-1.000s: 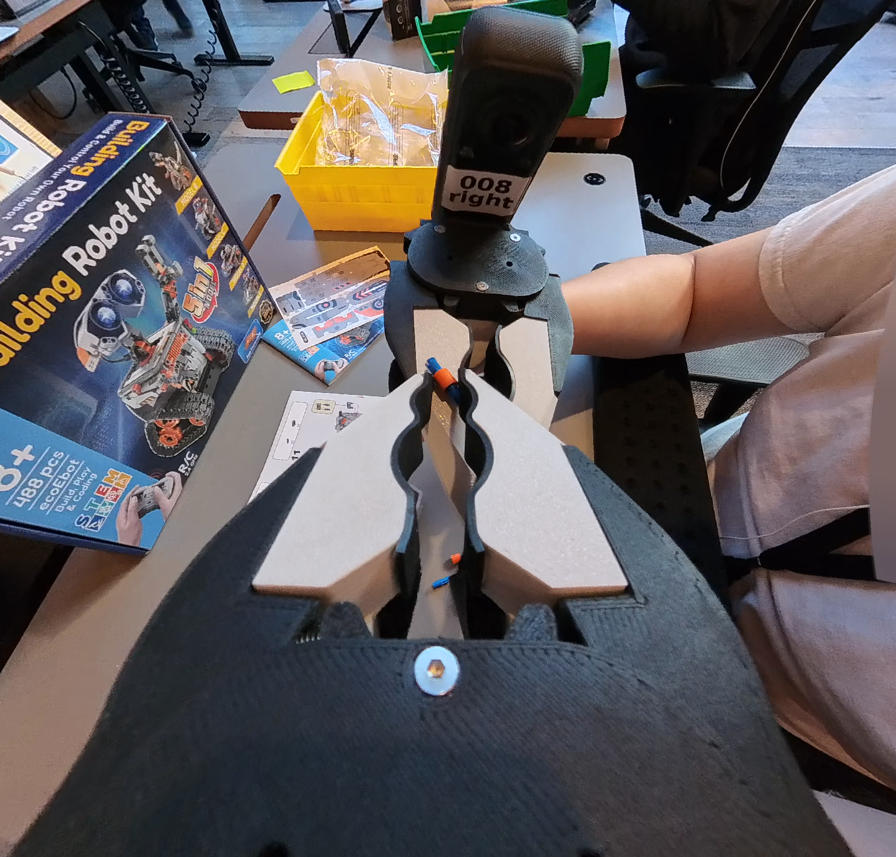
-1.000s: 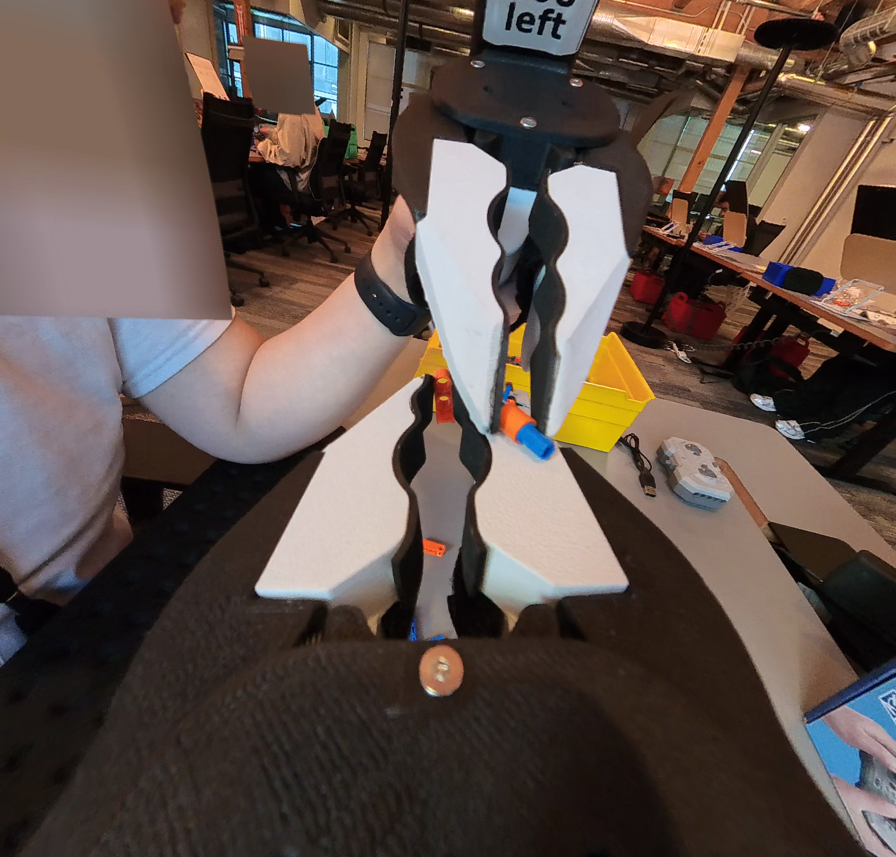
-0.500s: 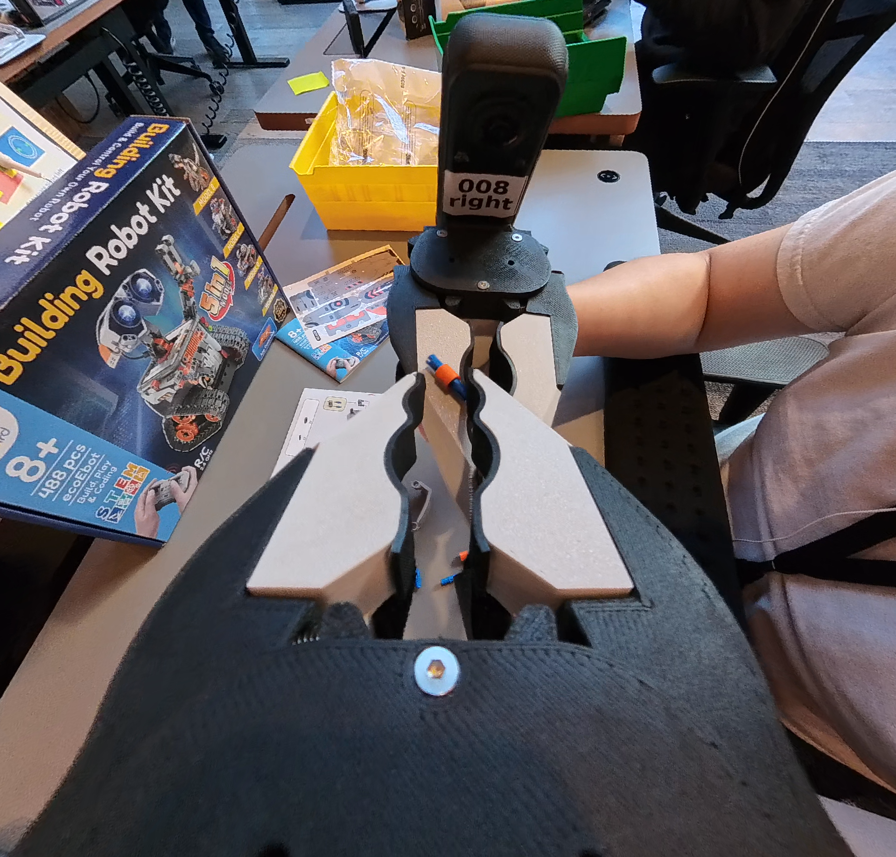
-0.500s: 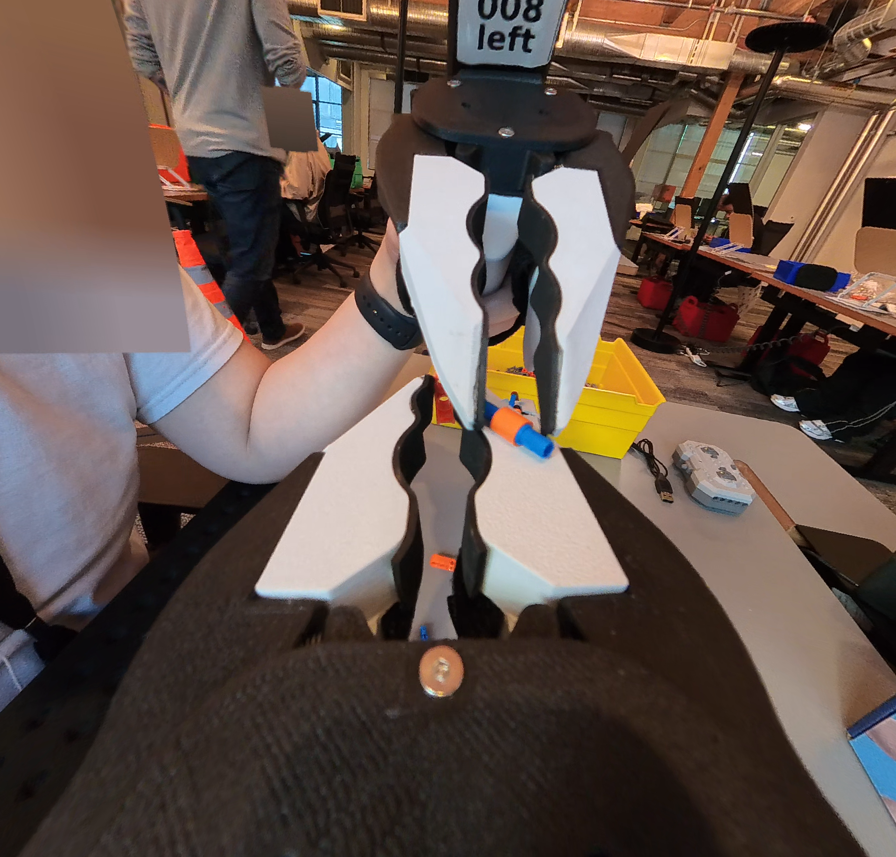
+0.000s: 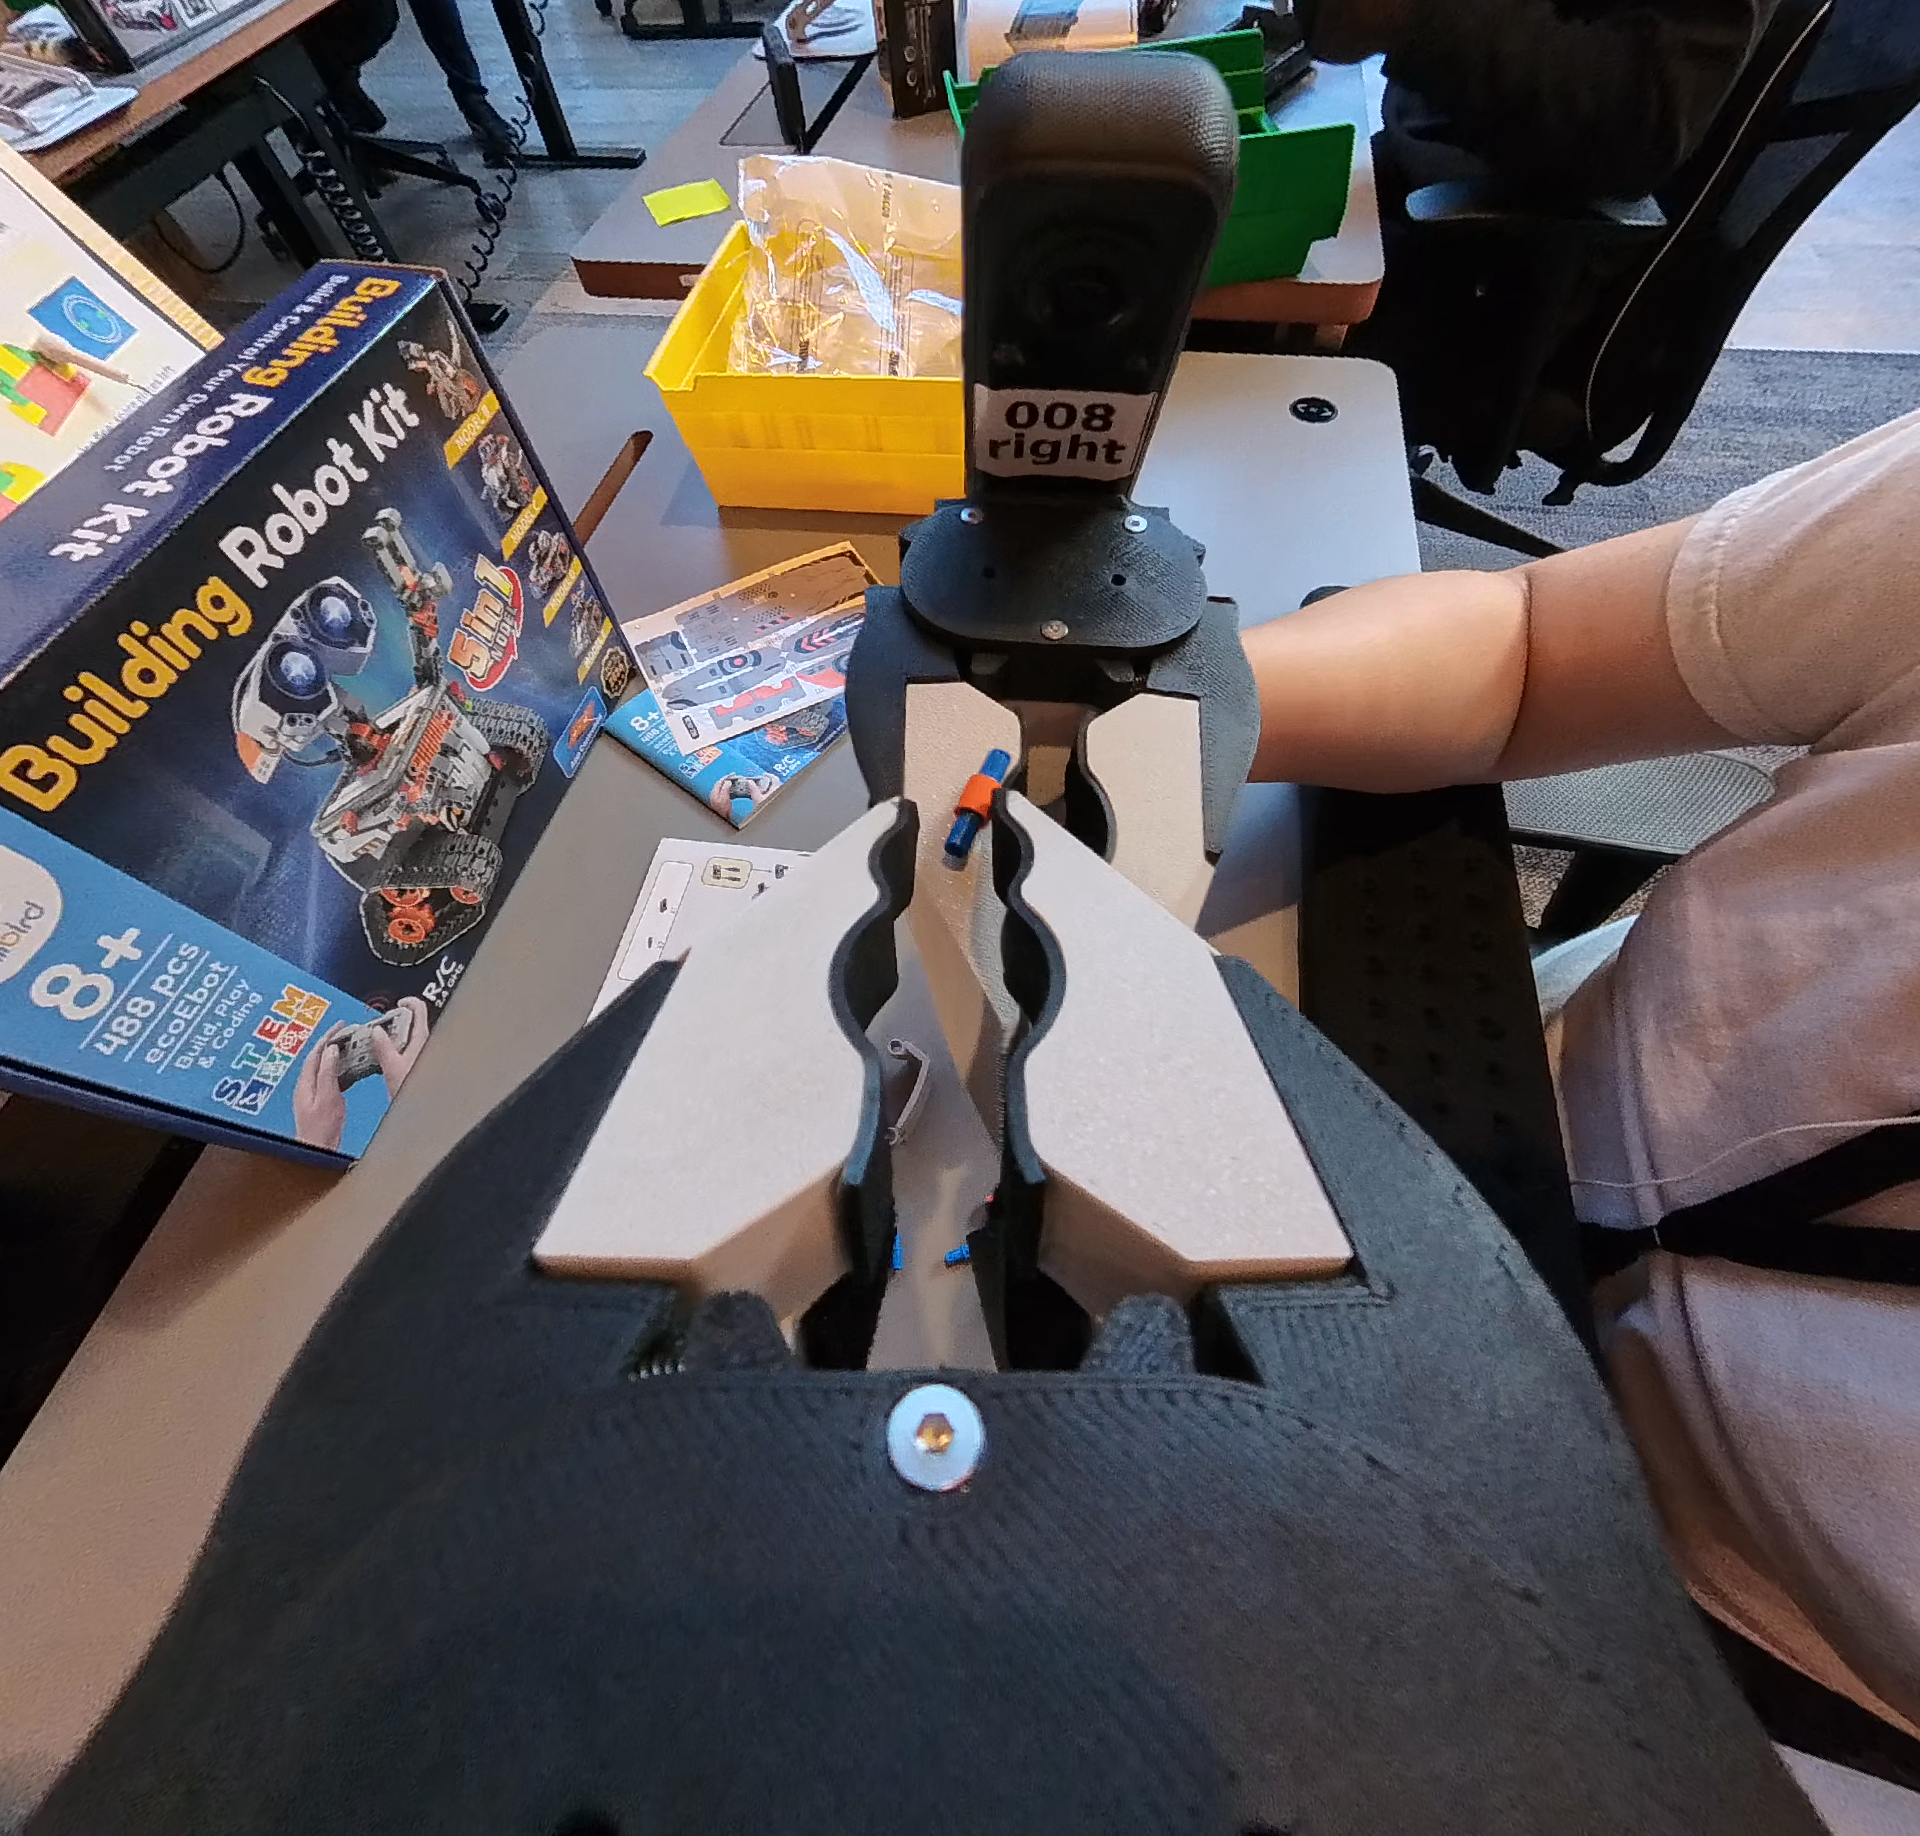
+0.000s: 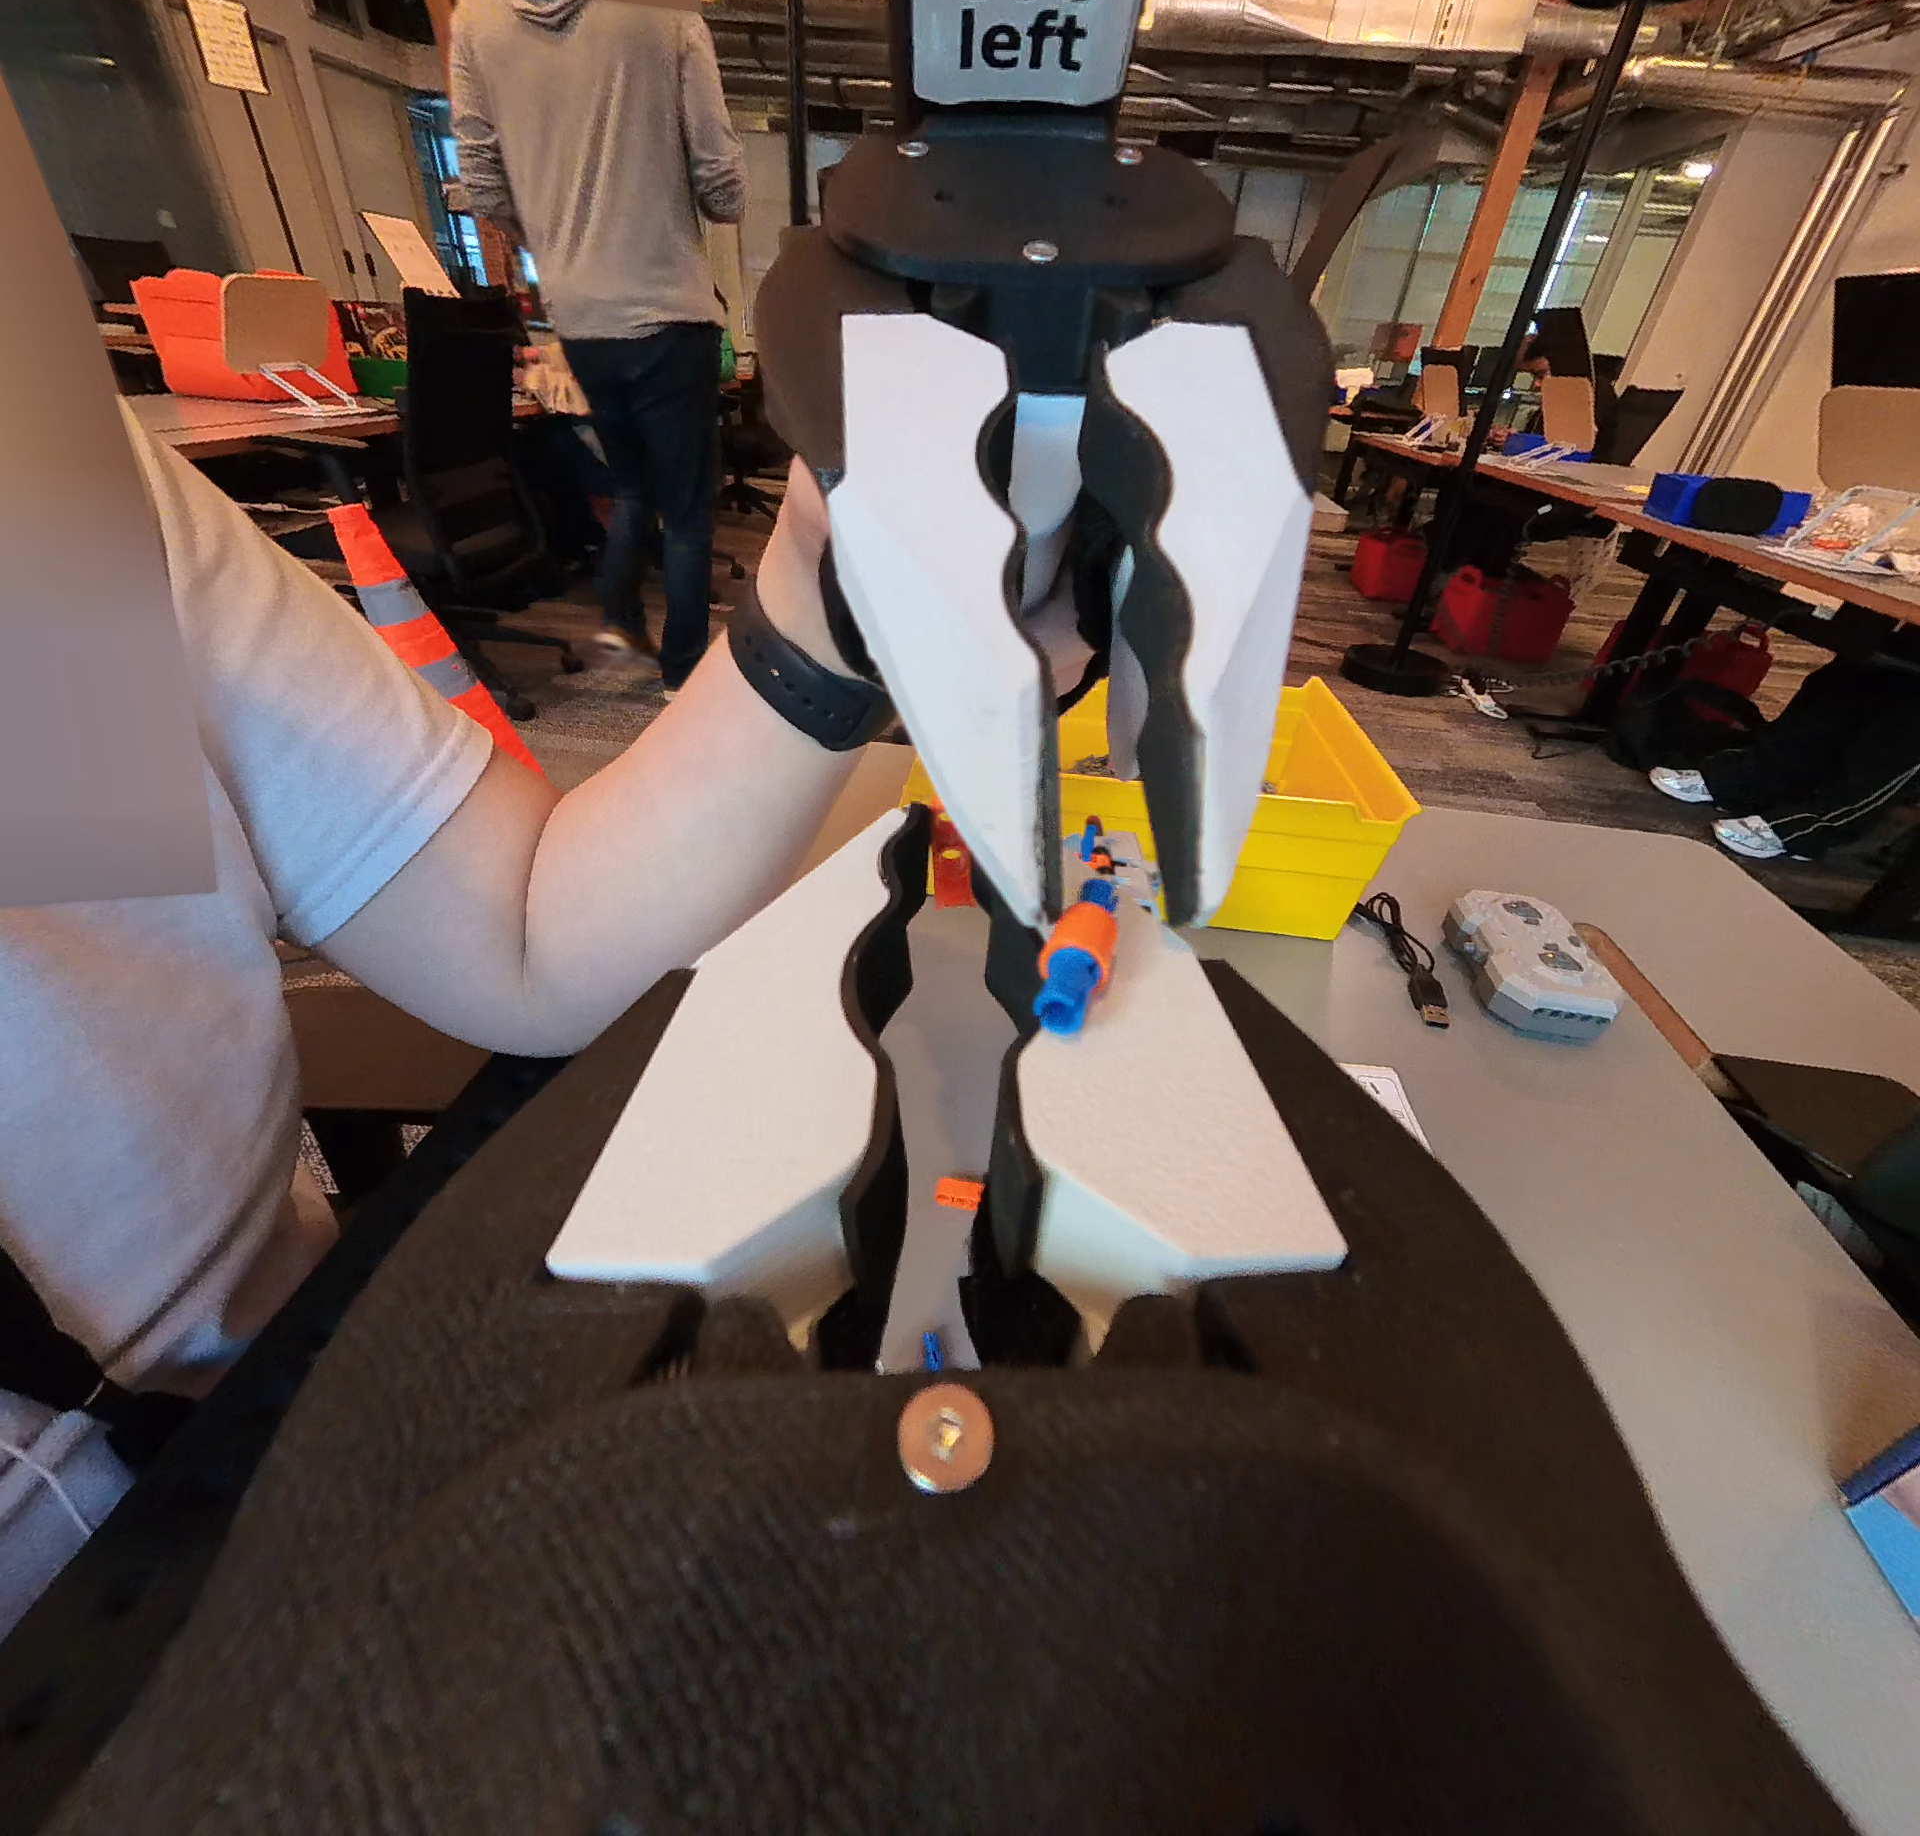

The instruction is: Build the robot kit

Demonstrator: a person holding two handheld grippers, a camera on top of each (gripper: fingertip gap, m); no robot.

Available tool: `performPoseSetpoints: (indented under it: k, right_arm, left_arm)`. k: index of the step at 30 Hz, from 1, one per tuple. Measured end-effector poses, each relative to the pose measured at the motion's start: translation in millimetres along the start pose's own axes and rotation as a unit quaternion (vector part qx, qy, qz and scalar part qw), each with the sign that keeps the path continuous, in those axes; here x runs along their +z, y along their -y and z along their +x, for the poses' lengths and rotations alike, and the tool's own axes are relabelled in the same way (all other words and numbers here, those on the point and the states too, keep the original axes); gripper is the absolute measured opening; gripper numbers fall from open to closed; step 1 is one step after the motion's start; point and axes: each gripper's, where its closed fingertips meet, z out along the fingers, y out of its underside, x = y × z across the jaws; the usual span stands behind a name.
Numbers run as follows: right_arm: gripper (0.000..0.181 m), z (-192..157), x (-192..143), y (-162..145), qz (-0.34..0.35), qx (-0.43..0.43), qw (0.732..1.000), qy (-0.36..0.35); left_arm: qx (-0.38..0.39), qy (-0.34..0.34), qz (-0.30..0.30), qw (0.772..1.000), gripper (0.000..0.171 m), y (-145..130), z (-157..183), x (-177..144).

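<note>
The two tools meet tip to tip above the grey worktop (image 6: 1558, 1215), fingers interleaved. The left tool (image 5: 951, 815) has its fingers set a little apart, and one finger of the right tool reaches into that gap. A short blue pin with an orange collar (image 6: 1075, 955) sits at the meeting point, against the inner edge of one left-tool fingertip and over the tip of one right-tool finger. Whether the left tool truly pinches the pin, or the pin only rests wedged between the two tools, cannot be told from either view.

The right tool (image 6: 961, 893) has its fingers spread. One left-tool finger dips into the gap, and open space shows on the other side of it.

Down on the worktop below the tools lie small loose parts, among them an orange piece (image 6: 956, 1194) and a curved grey piece (image 5: 909, 1080). A yellow bin (image 6: 1309, 851) stands just beyond the tools. A grey remote controller (image 6: 1527, 965) and a black USB cable (image 6: 1403, 945) lie beside it. In the left wrist view, a blue robot kit box (image 5: 260, 695) and printed booklets (image 5: 748, 706) lie on the worktop to one side.
</note>
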Motion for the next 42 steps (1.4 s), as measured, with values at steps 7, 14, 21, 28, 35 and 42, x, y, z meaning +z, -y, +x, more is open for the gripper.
performPoseSetpoints:
  k: [7,14,21,28,35,42]
  right_arm:
    - [0.006,-2.3,0.6,2.5,0.000,-0.004,1.000,0.001]
    - [0.006,1.4,0.7,-2.8,-0.014,-0.002,1.000,-0.005]
    - [0.006,21.5,-14.6,-8.2,-0.030,0.004,0.999,-0.039]
    - [0.006,61.8,-45.3,-46.2,-0.075,0.038,0.993,-0.081]
    - [0.006,64.4,-94.8,-67.9,-0.100,0.063,0.987,-0.107]
    - [0.006,-37.5,-87.0,-147.9,-0.217,0.097,0.970,-0.055]
  left_arm:
    - [0.033,-0.025,0.025,0.999,0.009,6.1,9.0,0.4]
    - [0.052,-0.020,-0.002,0.998,0.007,-3.2,9.0,5.4]
    - [0.035,0.028,0.072,0.996,0.003,25.0,-2.2,-15.1]
    - [-0.008,0.034,0.095,0.995,0.009,24.6,-13.5,-34.0]
    - [-0.009,0.033,0.075,0.997,0.011,20.5,-11.8,-30.1]
    - [-0.011,0.031,0.078,0.996,0.011,22.8,-9.6,-31.0]
